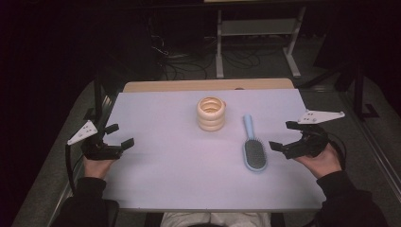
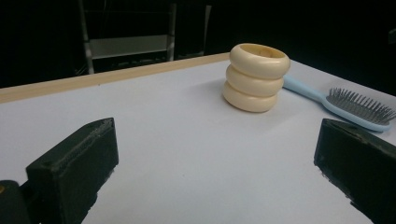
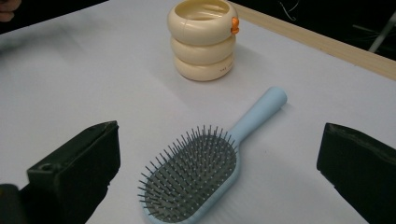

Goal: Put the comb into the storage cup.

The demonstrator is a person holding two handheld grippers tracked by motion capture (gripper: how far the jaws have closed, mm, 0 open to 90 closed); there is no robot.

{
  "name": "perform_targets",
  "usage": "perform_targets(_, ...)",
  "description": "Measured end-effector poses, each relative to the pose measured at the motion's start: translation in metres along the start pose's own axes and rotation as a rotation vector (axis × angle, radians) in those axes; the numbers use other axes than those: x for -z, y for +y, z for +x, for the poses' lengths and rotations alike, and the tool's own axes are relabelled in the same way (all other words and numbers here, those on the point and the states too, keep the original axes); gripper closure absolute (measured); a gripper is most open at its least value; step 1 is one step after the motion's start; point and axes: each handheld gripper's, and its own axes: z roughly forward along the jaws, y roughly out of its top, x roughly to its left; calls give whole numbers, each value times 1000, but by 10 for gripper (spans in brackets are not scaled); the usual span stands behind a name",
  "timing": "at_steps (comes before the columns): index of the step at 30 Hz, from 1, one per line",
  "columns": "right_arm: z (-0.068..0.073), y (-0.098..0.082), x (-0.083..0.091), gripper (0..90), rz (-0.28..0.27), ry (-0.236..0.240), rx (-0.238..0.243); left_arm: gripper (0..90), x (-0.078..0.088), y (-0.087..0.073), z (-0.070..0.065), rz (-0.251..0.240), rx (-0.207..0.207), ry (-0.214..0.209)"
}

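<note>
Left gripper (image 1: pixel 116 136): jaws spread, empty, at the table's left edge.
Right gripper (image 1: pixel 283 135): jaws spread, empty, right of the light blue plastic hairbrush (image 1: pixel 254 151).
Cream ribbed 3-ring holder (image 1: pixel 211 113): upright, far centre.

Probably a lab, dark room, loose cables (image 1: pixel 189 66) on floor, white metal frame (image 1: pixel 257 42), covered table (image 1: pixel 156 179)

A cream ringed cup (image 3: pixel 202 39) with an orange spot, a light-blue hairbrush (image 3: pixel 196 179), grey bristles, white table (image 1: pixel 156 170).
</note>
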Motion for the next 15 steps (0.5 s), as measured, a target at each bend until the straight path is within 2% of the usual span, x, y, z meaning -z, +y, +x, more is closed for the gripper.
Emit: perform_targets(15, 0, 18, -1, 0, 1, 13, 29, 0, -1, -1, 0, 10, -2, -1)
